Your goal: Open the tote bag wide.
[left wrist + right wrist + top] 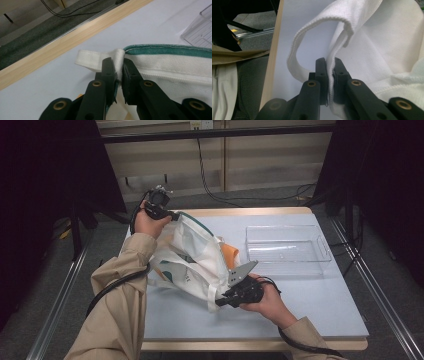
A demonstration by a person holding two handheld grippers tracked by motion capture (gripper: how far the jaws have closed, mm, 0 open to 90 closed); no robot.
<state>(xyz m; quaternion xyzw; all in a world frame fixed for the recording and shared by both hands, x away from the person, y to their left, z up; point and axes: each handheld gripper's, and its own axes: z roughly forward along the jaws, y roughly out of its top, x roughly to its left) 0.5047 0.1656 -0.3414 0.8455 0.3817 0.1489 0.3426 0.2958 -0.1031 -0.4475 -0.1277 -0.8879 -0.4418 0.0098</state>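
Two grippers' fingers (110, 71) clamping white bag (197, 255), held between them

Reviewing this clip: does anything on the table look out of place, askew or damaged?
Nothing stands out. The white tote bag is crumpled, but only because the left gripper and right gripper are each clamped on its fabric. The clear tray sits squarely on the table.

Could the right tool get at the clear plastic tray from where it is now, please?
Probably not yet: the right tool is shut on the white cloth bag, so it isn't free. The clear tray lies close on its far right, with bare table between.
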